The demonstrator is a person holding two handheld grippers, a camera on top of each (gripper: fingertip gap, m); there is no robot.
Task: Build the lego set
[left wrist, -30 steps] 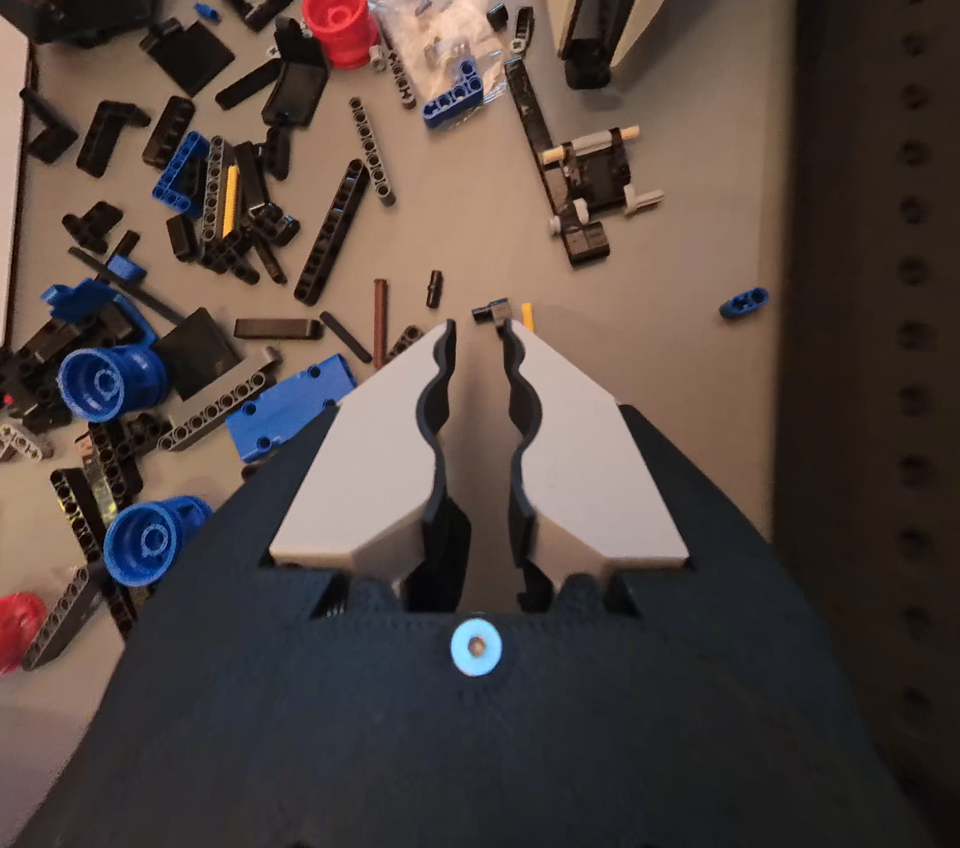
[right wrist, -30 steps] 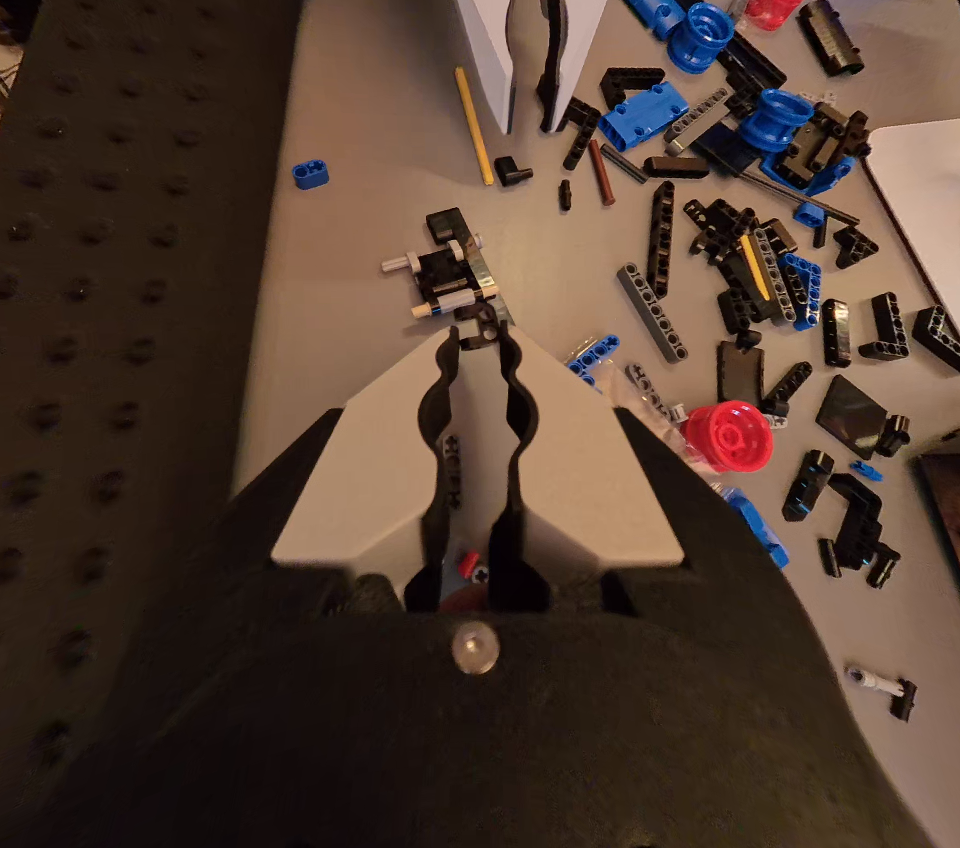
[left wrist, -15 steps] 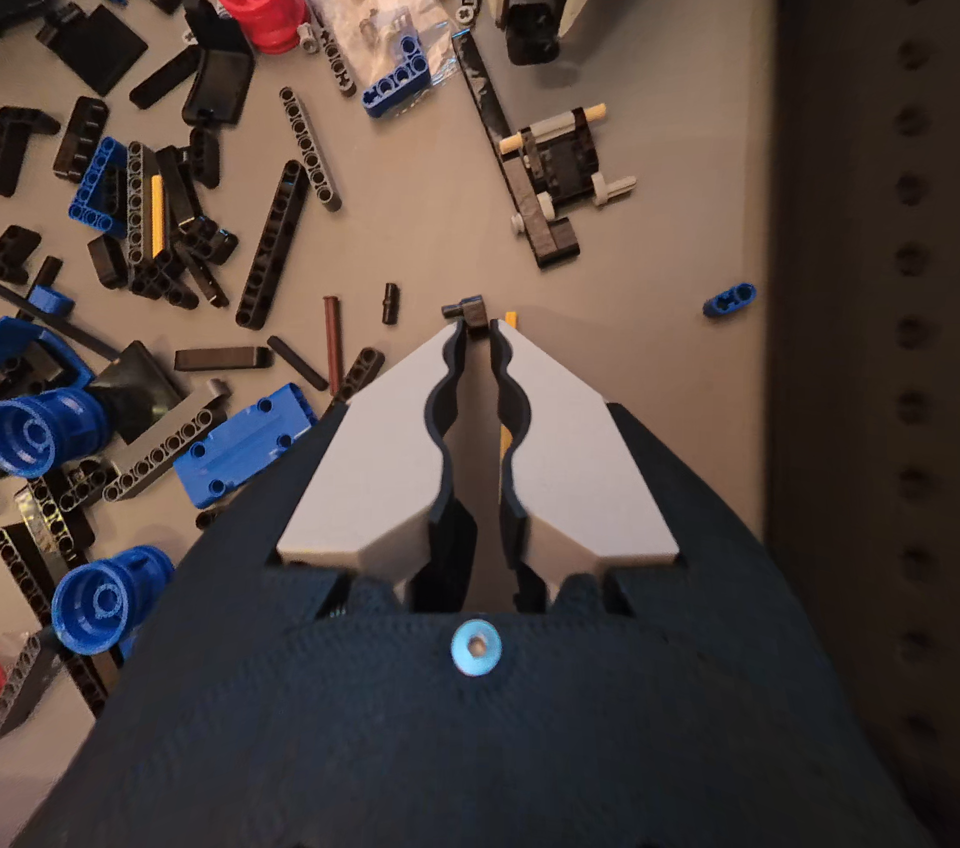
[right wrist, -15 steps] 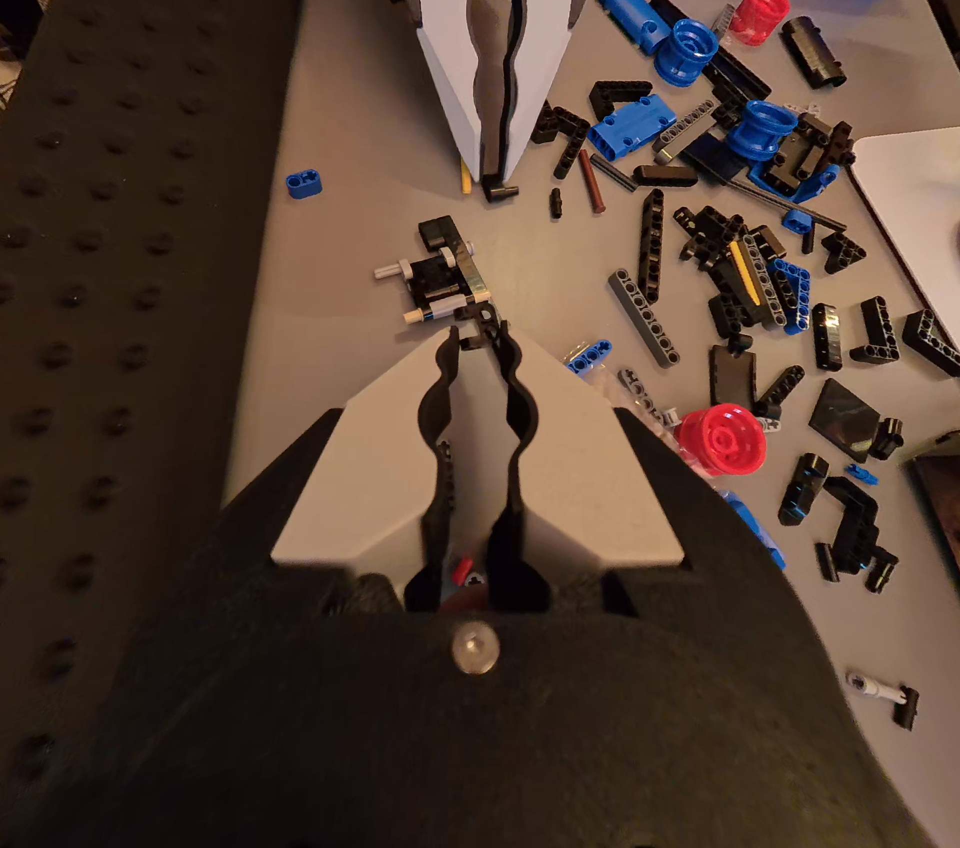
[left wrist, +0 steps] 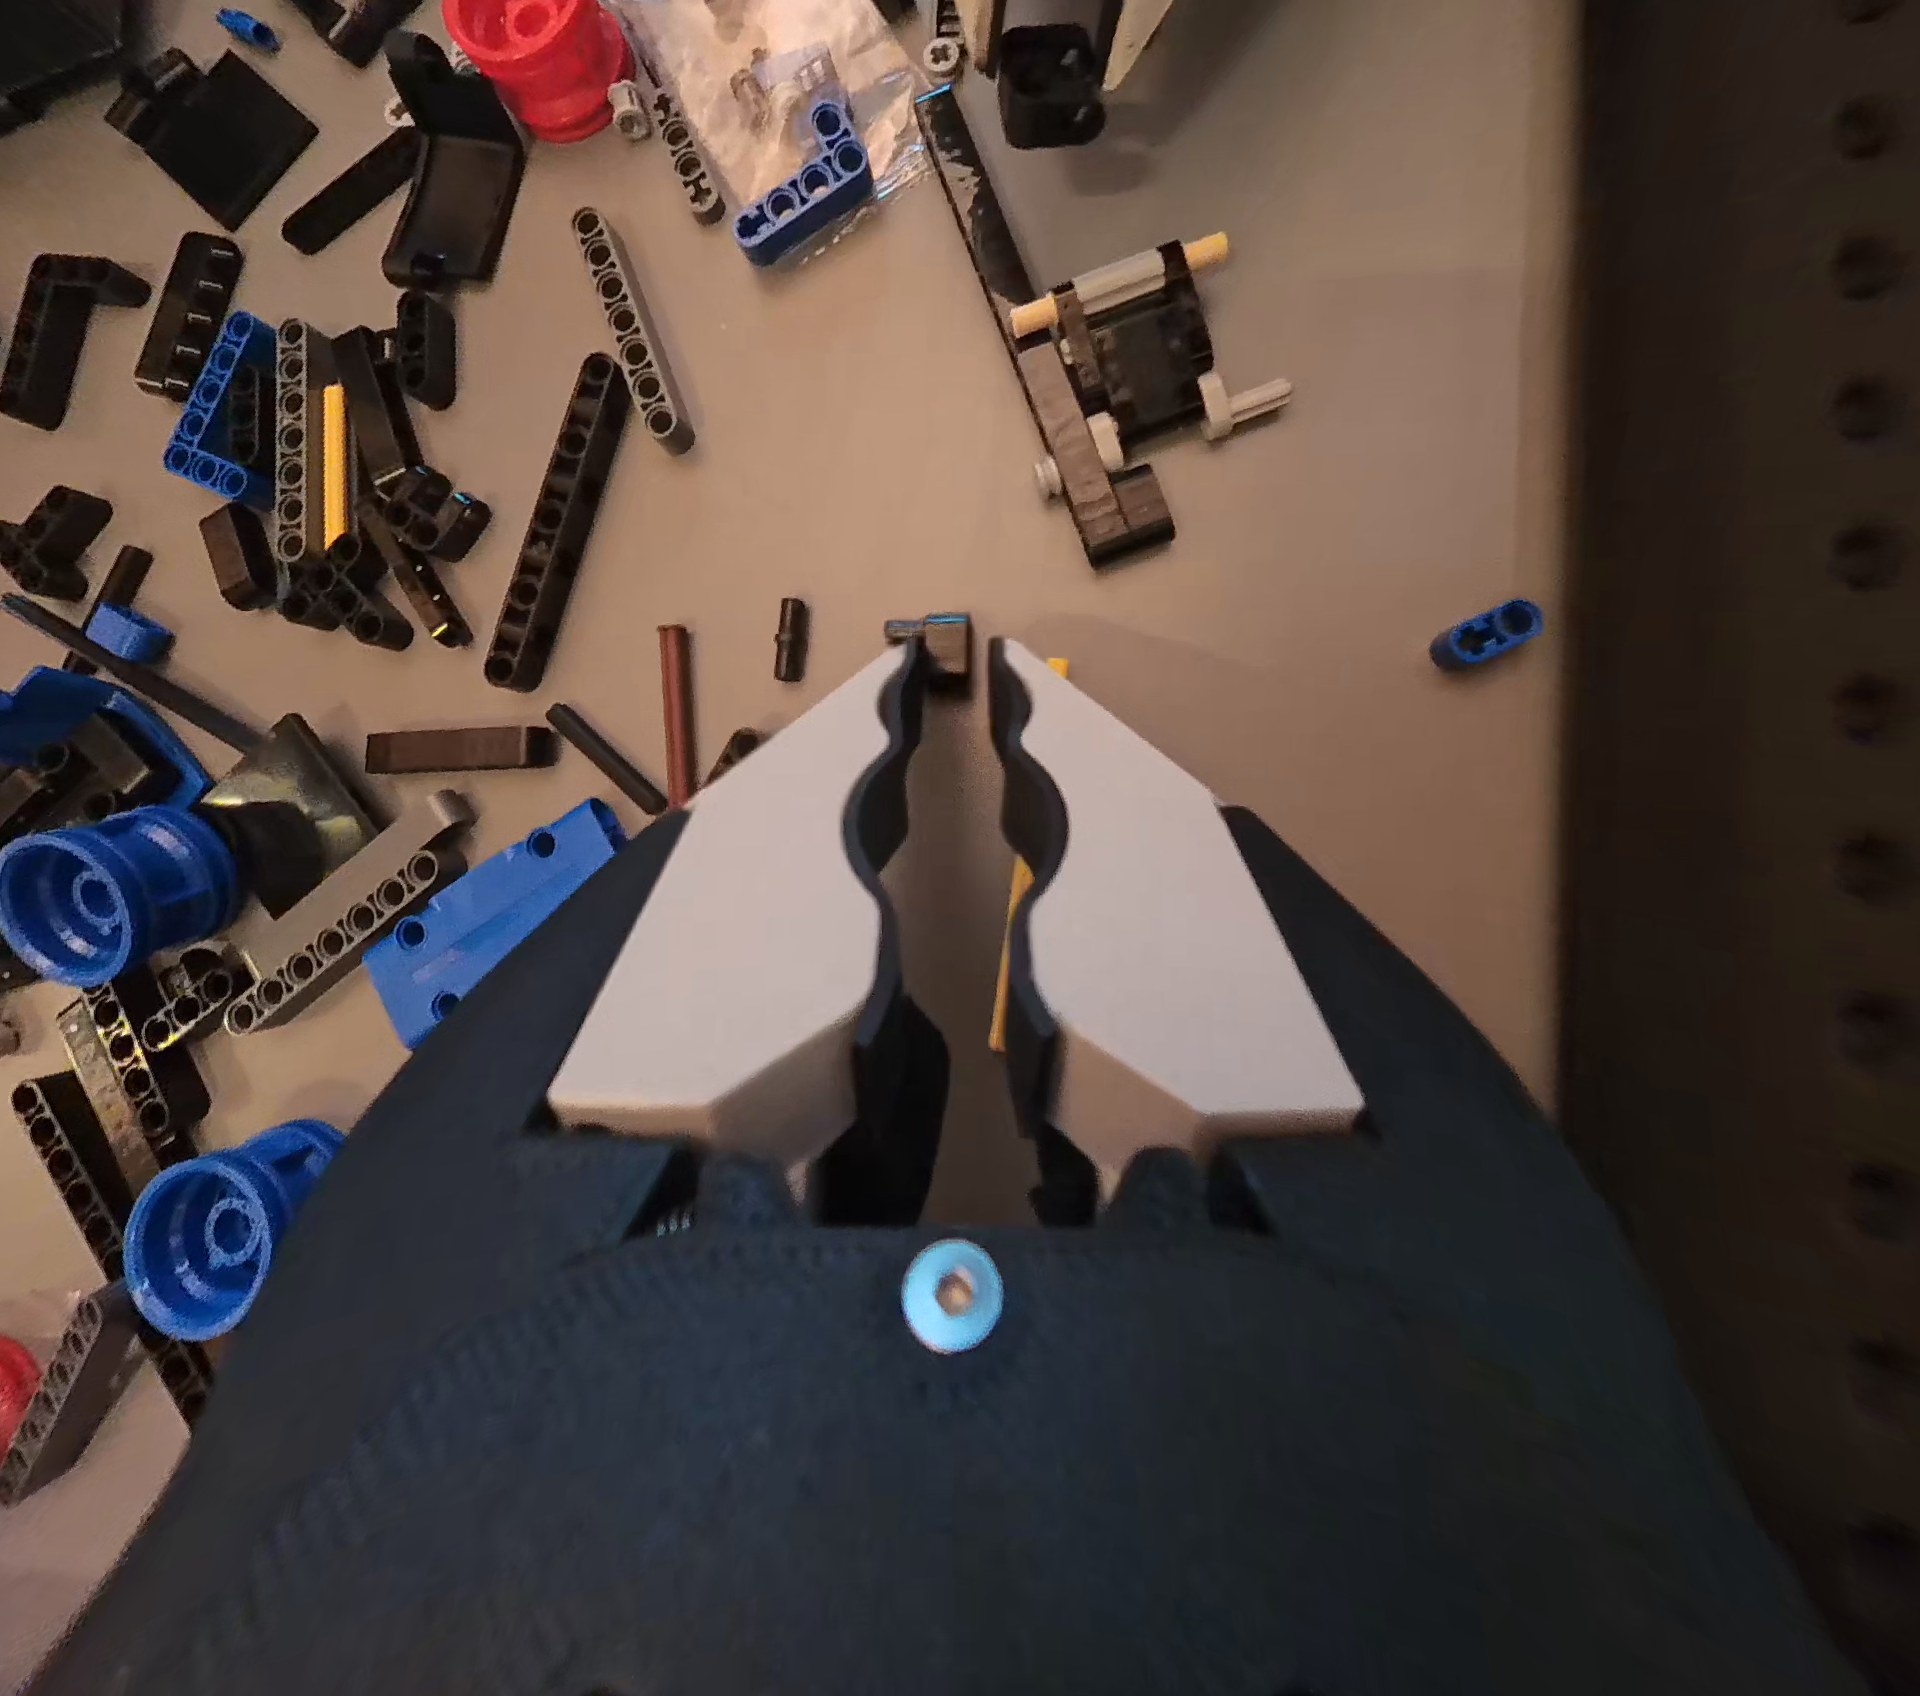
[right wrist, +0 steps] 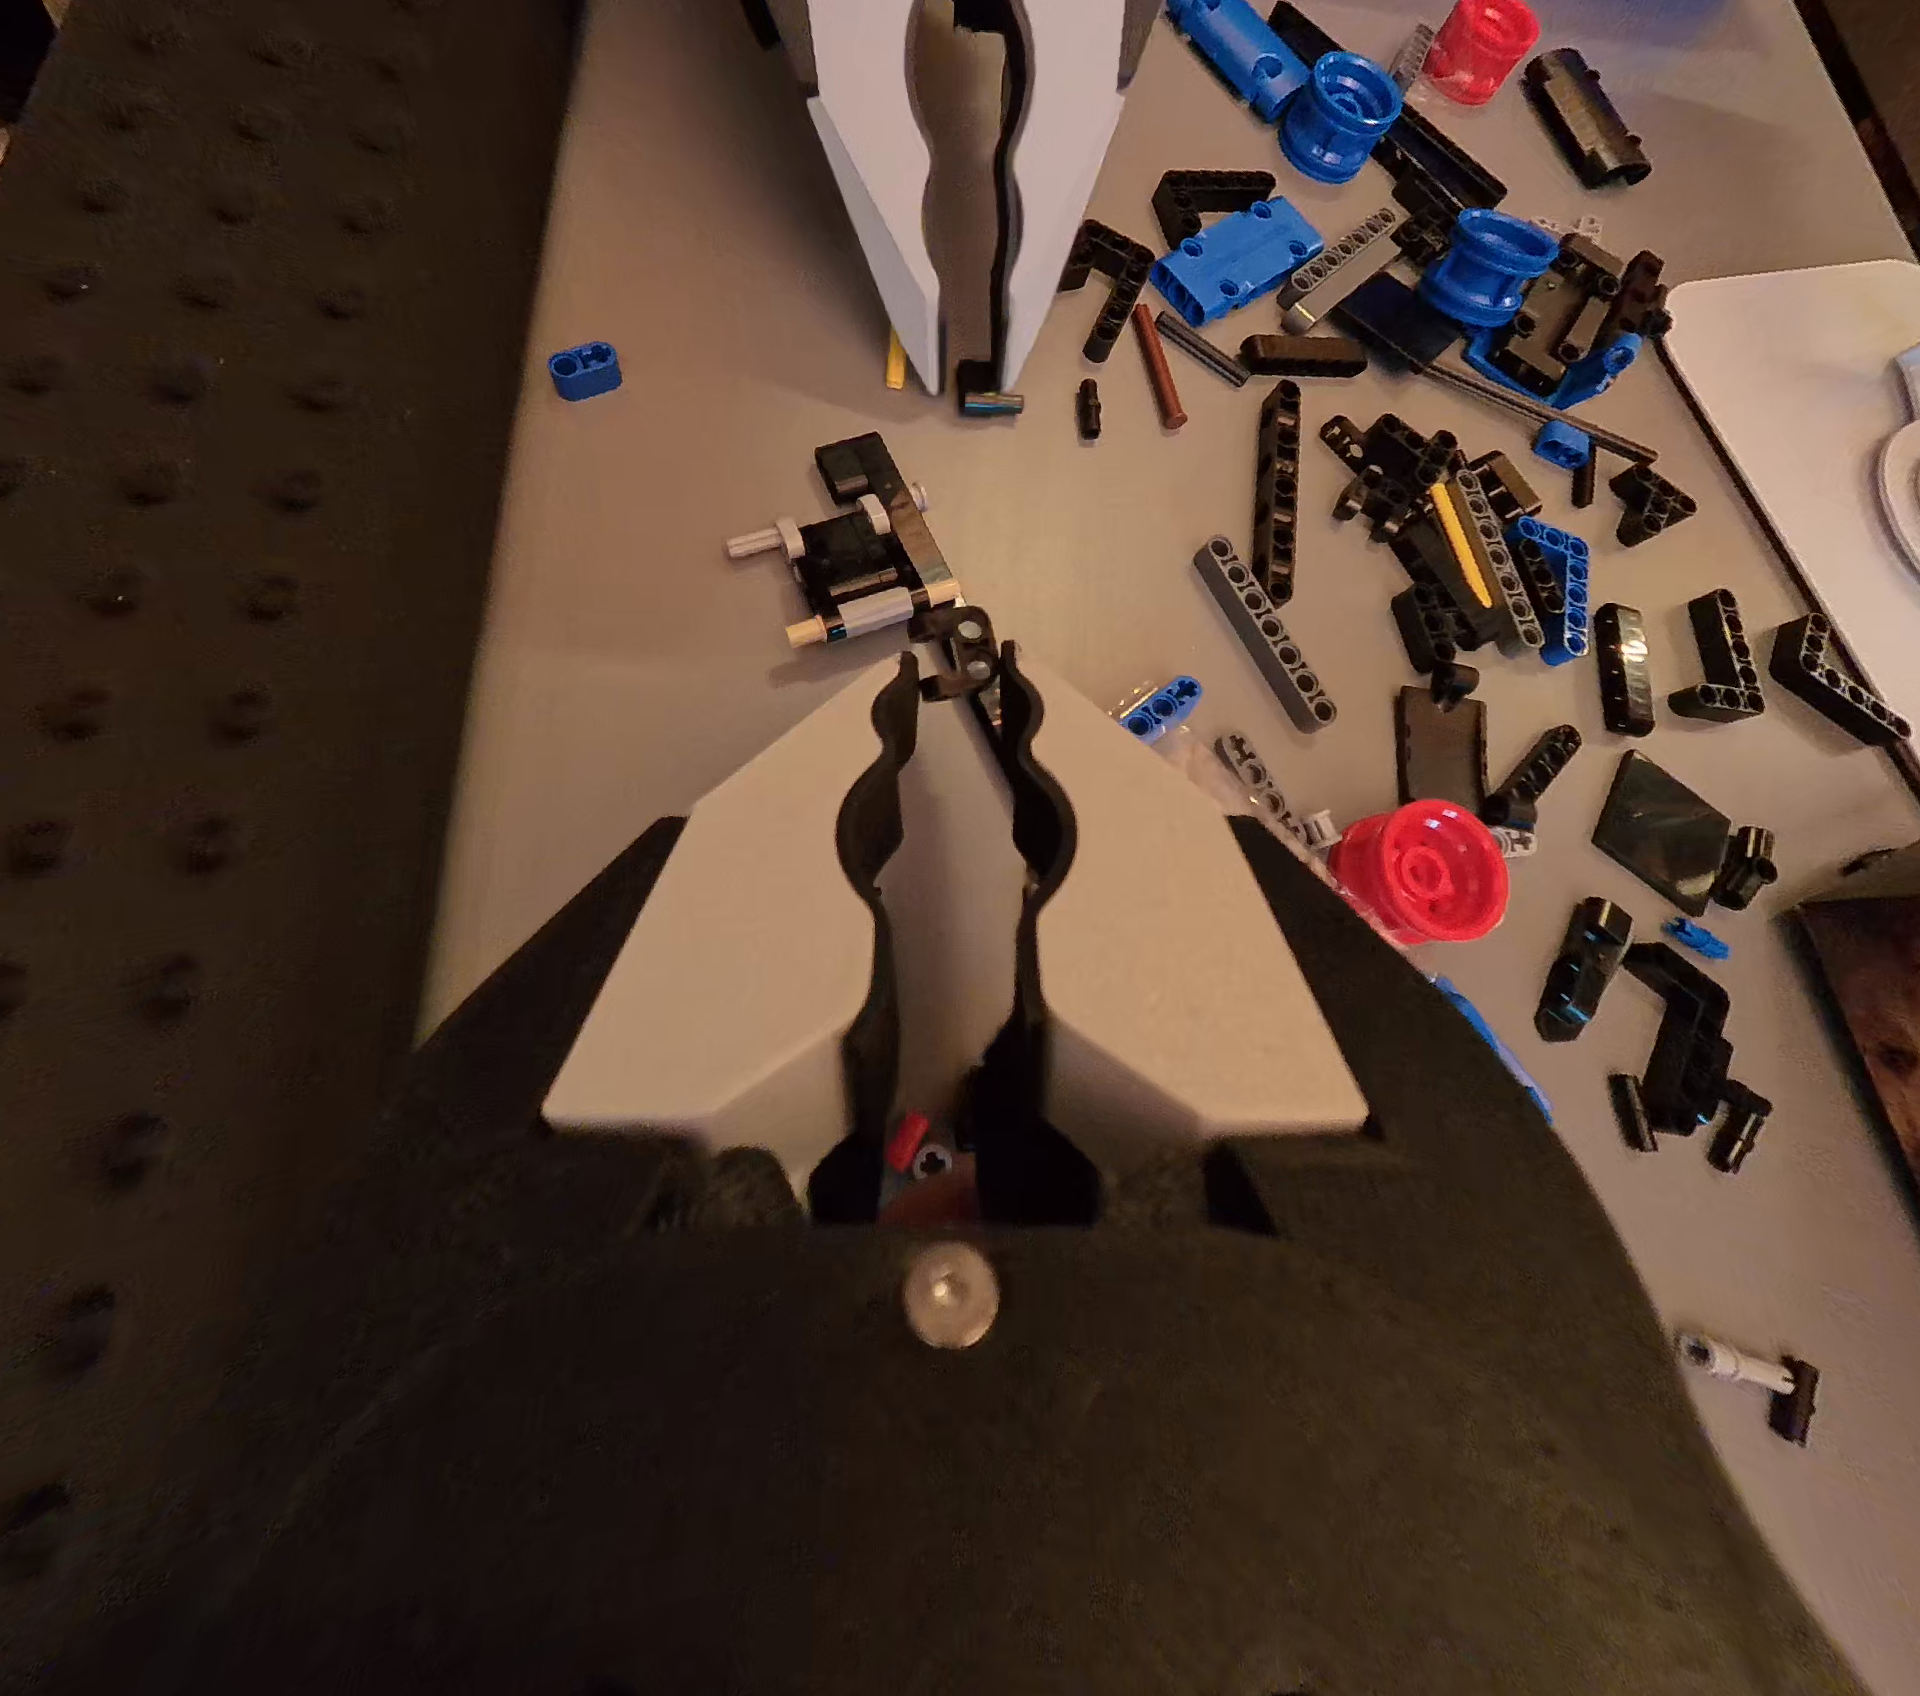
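Lego pieces [left wrist: 561, 524], mostly black beams with blue and red wheel hubs, lay scattered over the grey tabletop [left wrist: 1299, 140], away from its edge along the dark dimpled panel [left wrist: 1766, 711]. A partly built black assembly with grey and tan pins [left wrist: 1127, 368] sat nearer that edge, and a small blue two-hole connector [left wrist: 1486, 633] lay beside the edge.

The left claw [left wrist: 951, 659] pointed steeply down, its tips low over the tabletop and narrowly apart around a small black angled piece [left wrist: 940, 638]. Whether the pads pressed that piece could not be told. A thin yellow axle [left wrist: 1013, 950] lay under its right finger.

The right claw [right wrist: 961, 675] was tilted down opposite it, beyond the assembly, clamped on a short black connector with round holes [right wrist: 964, 654].
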